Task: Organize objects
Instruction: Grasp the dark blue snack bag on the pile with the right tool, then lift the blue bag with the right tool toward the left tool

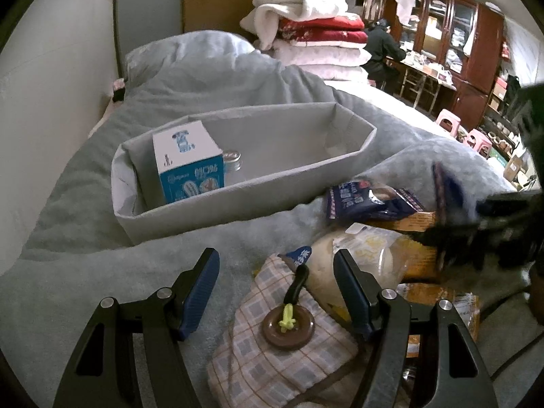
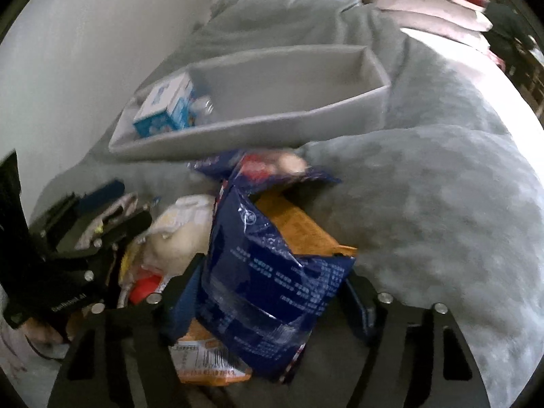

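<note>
Grey fleece blanket (image 1: pixel 102 272) covers the bed, and a long grey fabric bin (image 1: pixel 217 200) sits on it by the white wall (image 1: pixel 44 102). Inside the bin, at its left end, stands a blue-and-white carton (image 1: pixel 188 163) with a silver-capped clear bottle (image 1: pixel 232 161) just behind it; the remainder of the bin shows only bare lining. Right gripper (image 2: pixel 272 309) has its jaws about two-thirds open and clamped on a crinkly dark-blue snack bag with white print (image 2: pixel 268 278), pads against both sides, frame motion-blurred. A second dark-blue packet with a red patch (image 2: pixel 268 168) lies beyond it, near the bin's front wall, on top of an orange flat carton (image 2: pixel 299 227). An orange barcoded packet (image 2: pixel 207 360) lies under the held bag. Left gripper (image 1: pixel 275 292) jaws also stand roughly two-thirds open with nothing gripped, straddling a plaid cloth pouch with a big brown button (image 1: pixel 285 346) and a black-and-yellow toggle (image 1: pixel 292 302). Clear-wrapped pale bread bun (image 1: pixel 357 261) touches the pouch, just beside the left gripper's right finger. That clutter pile sits between both grippers and the bin. Background: stacked white and red quilts (image 1: pixel 316 27), a person in dark clothes seated at a desk (image 1: pixel 380 51), a dark wood glass-door cabinet (image 1: pixel 452 34), pink plastic stools (image 1: pixel 448 122).
</note>
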`<action>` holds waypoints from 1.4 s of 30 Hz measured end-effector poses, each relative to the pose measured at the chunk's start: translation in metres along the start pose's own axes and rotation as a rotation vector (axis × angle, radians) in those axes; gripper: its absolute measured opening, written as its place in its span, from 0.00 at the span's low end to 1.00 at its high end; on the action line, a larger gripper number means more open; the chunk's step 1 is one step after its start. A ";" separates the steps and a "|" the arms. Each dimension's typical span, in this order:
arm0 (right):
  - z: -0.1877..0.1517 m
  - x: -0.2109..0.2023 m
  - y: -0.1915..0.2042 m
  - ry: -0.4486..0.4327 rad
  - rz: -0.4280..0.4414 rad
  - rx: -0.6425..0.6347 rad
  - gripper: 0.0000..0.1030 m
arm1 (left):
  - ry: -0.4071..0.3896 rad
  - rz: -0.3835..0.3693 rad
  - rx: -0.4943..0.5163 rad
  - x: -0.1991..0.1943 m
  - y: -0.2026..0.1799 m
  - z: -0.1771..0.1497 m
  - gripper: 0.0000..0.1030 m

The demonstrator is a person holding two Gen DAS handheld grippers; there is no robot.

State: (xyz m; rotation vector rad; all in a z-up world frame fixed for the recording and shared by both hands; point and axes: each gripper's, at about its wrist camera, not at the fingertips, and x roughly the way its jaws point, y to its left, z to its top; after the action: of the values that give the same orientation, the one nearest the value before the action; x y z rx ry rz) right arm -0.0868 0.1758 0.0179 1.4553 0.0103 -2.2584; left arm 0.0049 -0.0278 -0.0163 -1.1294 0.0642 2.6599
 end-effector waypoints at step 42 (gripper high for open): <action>0.045 0.003 -0.056 -0.174 0.722 0.473 0.69 | -0.034 -0.265 0.103 -0.025 -0.083 0.082 0.12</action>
State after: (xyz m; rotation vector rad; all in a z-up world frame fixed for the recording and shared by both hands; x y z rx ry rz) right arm -0.1479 0.2139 0.0225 1.1832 -0.9942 -1.8150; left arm -0.0160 0.0588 0.0635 -0.9852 0.0422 2.4121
